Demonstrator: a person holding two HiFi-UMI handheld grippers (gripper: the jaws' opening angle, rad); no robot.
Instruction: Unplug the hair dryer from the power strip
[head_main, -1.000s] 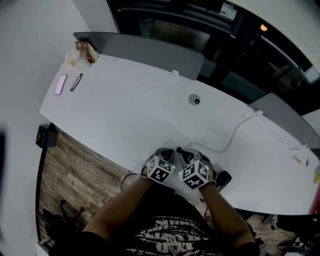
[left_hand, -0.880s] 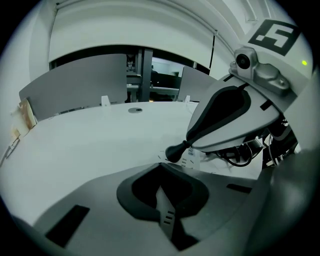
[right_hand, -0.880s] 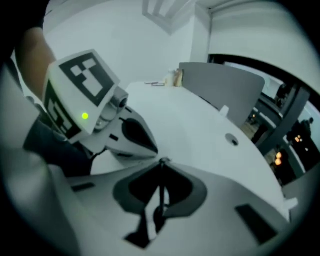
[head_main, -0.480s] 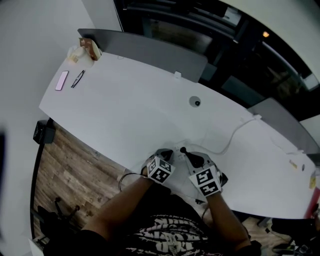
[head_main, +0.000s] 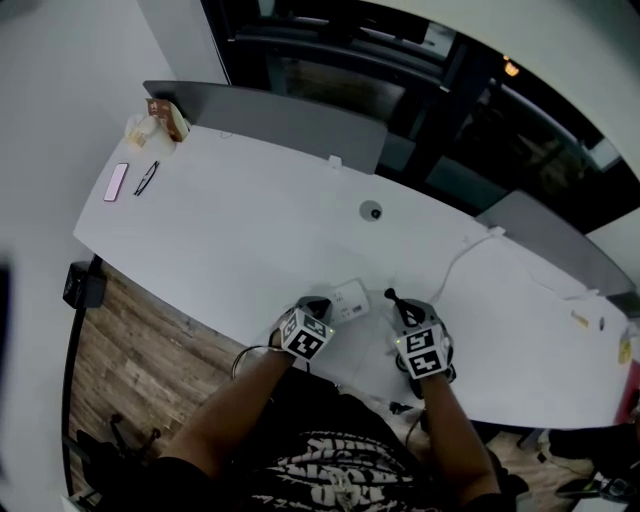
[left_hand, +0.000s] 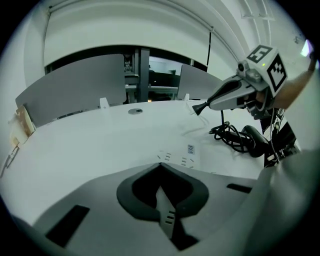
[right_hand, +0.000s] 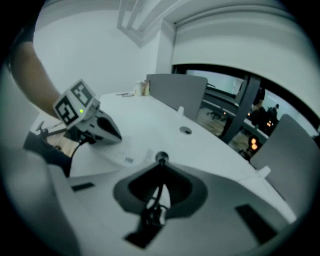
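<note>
the plug (right_hand: 161, 158) is out of the power strip (head_main: 350, 298), pinched in the closed jaws of the right gripper (right_hand: 159, 169) and held above the table (head_main: 240, 220) at the strip's 3 o'clock. the hair dryer (left_hand: 254, 139) lies beside its coiled cord (left_hand: 227, 134) near that gripper. the left gripper (left_hand: 160, 168), jaws together with nothing between them, sits at the strip's 8 o'clock

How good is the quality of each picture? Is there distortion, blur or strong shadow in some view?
Head view: strong fisheye, so the white table looks curved; the light is dim and even, with no hard shadows. Left gripper view: black round vignette at the corners, but the power strip is fairly sharp. Right gripper view: the softest, with the plug between the jaws out of focus.
</note>
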